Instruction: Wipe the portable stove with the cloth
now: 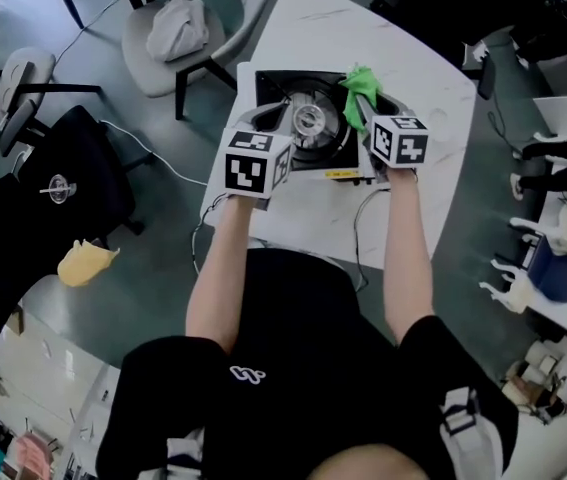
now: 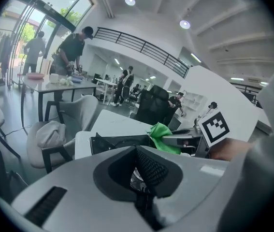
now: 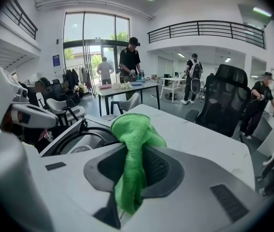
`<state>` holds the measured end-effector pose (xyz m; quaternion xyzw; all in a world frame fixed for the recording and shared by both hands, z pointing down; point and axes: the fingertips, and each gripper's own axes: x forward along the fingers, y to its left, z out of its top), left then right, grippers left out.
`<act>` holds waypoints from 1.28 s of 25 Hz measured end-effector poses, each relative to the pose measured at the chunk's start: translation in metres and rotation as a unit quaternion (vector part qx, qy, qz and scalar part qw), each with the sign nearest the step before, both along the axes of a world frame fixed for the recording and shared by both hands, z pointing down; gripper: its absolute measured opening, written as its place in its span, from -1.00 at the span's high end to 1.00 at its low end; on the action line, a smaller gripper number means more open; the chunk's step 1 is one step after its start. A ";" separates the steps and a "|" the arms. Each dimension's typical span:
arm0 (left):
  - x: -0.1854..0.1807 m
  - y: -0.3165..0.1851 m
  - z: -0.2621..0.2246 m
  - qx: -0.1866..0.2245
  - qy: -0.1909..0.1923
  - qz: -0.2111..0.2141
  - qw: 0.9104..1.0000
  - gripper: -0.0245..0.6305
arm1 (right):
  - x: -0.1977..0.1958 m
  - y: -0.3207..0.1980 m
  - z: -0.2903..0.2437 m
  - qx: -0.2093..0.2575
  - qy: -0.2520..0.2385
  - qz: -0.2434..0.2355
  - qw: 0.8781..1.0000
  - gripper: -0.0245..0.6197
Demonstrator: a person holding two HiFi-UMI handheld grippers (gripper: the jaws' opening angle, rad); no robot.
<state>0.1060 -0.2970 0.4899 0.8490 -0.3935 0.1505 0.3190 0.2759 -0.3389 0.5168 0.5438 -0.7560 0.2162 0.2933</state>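
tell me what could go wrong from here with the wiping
1. The cloth is only a bunched wad pinched in the right gripper fingers. Dragged over the raised pan support, it could snag or pull free.
2. The stove sits close to the table edge on the person's left, so a firm sideways wipe might shove it toward the drop.

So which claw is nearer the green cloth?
Right. The right claw is clamped on the cloth; the left claw is at the stove's left side, apart from it.
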 end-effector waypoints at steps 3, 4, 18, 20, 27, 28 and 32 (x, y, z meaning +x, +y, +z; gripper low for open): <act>-0.003 0.003 -0.001 0.001 0.001 0.003 1.000 0.94 | -0.007 0.016 0.015 -0.014 0.016 -0.004 1.000 0.70; -0.005 0.004 -0.002 0.002 0.002 0.004 1.000 0.94 | -0.009 0.021 0.017 -0.019 0.022 -0.006 1.000 0.70; -0.069 0.018 -0.024 0.025 0.020 -0.001 0.999 0.94 | 0.004 0.050 -0.033 0.038 -0.029 0.148 0.988 0.71; -0.082 0.018 -0.025 0.028 0.022 -0.006 0.999 0.94 | 0.001 0.052 -0.053 0.071 -0.067 0.164 0.982 0.71; -0.102 0.030 -0.028 0.028 0.047 -0.007 0.999 0.94 | -0.029 0.076 -0.091 0.114 -0.128 0.161 0.972 0.71; -0.098 0.035 -0.029 0.025 0.054 -0.002 0.998 0.94 | -0.030 0.083 -0.097 0.120 -0.134 0.168 0.969 0.71; -0.086 0.046 -0.032 0.021 0.072 0.001 0.997 0.94 | -0.034 0.096 -0.110 0.142 -0.158 0.181 0.960 0.71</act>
